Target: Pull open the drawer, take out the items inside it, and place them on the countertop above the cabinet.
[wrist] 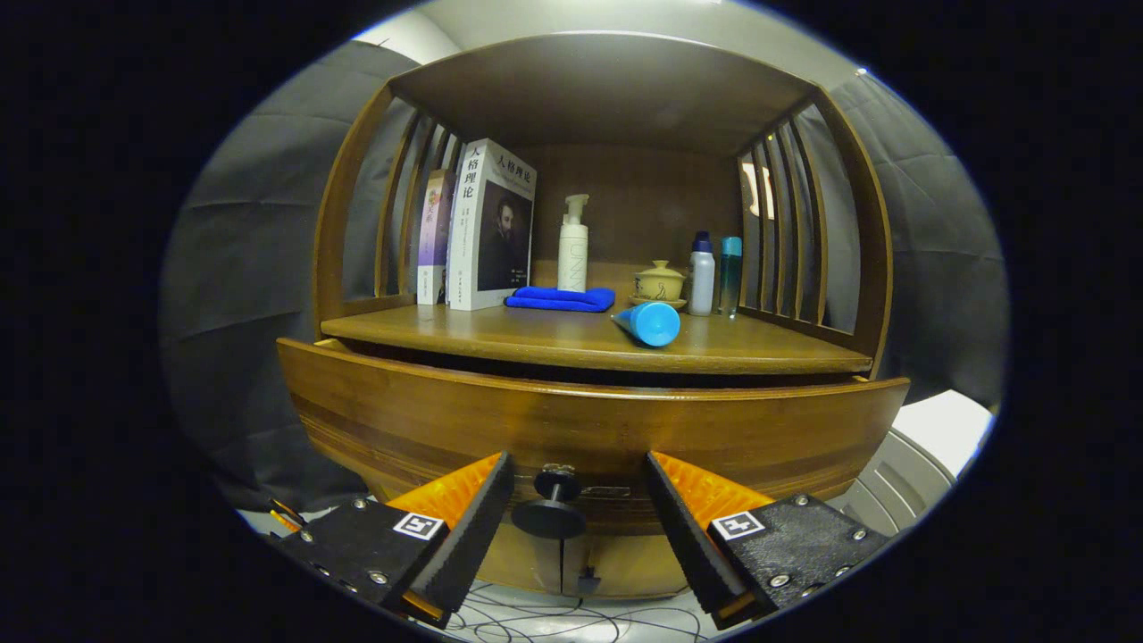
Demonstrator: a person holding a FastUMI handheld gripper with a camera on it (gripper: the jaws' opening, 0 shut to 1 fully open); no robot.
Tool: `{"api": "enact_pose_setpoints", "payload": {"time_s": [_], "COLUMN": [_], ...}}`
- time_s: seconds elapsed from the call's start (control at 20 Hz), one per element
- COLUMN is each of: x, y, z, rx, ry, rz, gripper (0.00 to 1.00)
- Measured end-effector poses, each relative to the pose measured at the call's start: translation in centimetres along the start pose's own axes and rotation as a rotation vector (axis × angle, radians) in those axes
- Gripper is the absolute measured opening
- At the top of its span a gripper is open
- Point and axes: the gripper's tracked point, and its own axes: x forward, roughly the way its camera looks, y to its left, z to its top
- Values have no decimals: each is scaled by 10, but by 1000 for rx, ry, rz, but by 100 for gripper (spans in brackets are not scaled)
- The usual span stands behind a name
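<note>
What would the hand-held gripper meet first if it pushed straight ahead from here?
The drawer knob: it sits between the open fingers of the hand-held gripper, untouched by either. Just behind it is the drawer front, already pulled out slightly. How far ahead the knob is stays unclear.

Jaws on black screwed mounts (580, 527), each bearing a square marker.

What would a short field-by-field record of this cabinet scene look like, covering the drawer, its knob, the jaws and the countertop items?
drawer: pulled partly out, inside hidden
knob: between the open jaws, untouched
gripper: open, level with the knob
countertop: books, folded blue cloth, pump bottle, lidded cup, two small bottles, blue tube lying down
</note>
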Motion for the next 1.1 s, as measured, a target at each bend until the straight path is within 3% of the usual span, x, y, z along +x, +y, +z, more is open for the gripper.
{"api": "enact_pose_setpoints", "payload": {"time_s": [0.55,0.85,1.1], "x": [30,35,4], "y": [-2,-2,-7], "z": [3,4,2], "rx": [9,41,39], "ry": [-22,-27,17], "rz": [46,27,11], "gripper": [93,93,94]}}
